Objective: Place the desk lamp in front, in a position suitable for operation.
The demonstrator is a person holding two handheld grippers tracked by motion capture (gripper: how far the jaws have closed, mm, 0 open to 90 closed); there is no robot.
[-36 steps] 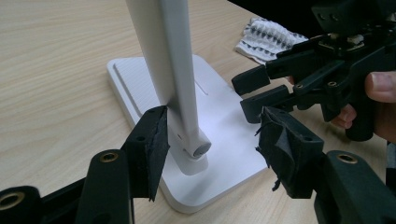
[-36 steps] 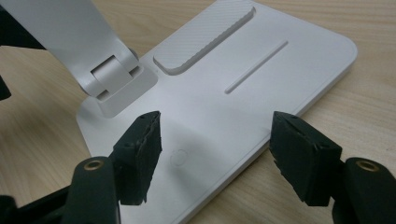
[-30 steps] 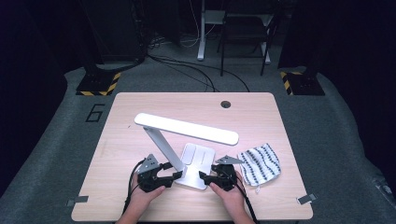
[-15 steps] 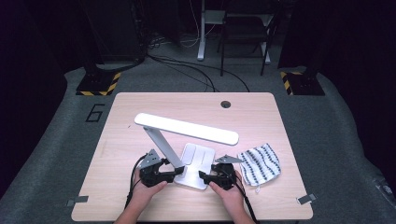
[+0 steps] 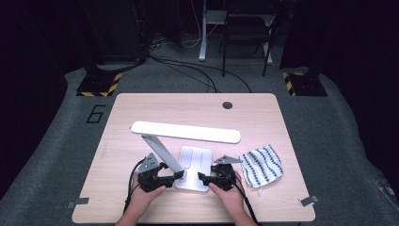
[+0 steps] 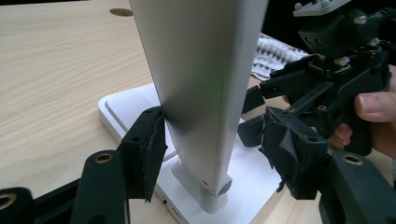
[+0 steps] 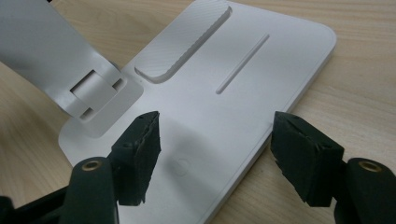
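A white desk lamp stands near the table's front edge, with a long flat head (image 5: 186, 132), a slanted arm (image 5: 162, 153) and a flat base (image 5: 195, 165). My left gripper (image 5: 178, 175) is at the foot of the arm (image 6: 201, 79). It is open around the arm: the left pad (image 6: 149, 140) touches the arm's edge and the right pad (image 6: 289, 149) stands off it. My right gripper (image 5: 201, 178) is open over the front corner of the base (image 7: 243, 93), with nothing pressed between its pads. The hinge (image 7: 93, 91) lies just beyond it.
A striped black-and-white cloth (image 5: 261, 165) lies crumpled to the right of the lamp, close to the right hand. A round cable hole (image 5: 227, 104) is at the table's far edge. Bare wood spreads left of and beyond the lamp.
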